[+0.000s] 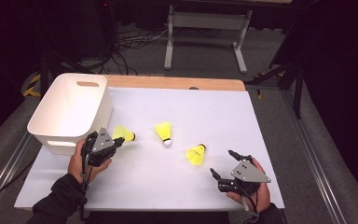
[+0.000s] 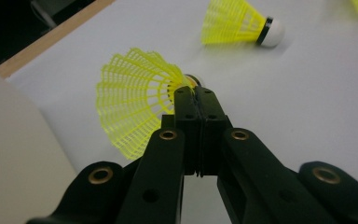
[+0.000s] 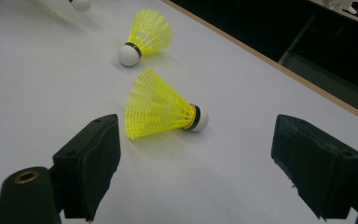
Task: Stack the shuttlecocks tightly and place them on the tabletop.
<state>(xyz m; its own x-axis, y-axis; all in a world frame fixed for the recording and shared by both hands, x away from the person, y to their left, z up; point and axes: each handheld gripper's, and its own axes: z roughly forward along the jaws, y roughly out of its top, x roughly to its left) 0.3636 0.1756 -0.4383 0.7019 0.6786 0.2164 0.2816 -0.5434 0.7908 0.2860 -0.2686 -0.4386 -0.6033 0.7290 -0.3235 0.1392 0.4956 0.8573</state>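
Note:
Three yellow shuttlecocks with white cork tips are on or just over the white table sheet (image 1: 214,112). My left gripper (image 1: 120,141) is shut on the mesh skirt of the left shuttlecock (image 1: 123,134), beside the white bin. In the left gripper view its jaws meet (image 2: 196,93) over the edge of that skirt (image 2: 130,105). The middle shuttlecock (image 1: 164,131) (image 2: 237,23) lies free on the sheet. My right gripper (image 1: 221,162) stands open near the front right, its jaws (image 3: 205,154) wide apart and just short of the right shuttlecock (image 1: 196,154) (image 3: 161,107), which lies on its side.
A white plastic bin (image 1: 70,112) with handle slots sits at the table's left edge, close to my left hand. A wooden strip (image 1: 177,83) borders the far side. A grey stand (image 1: 205,28) and cables are on the floor behind.

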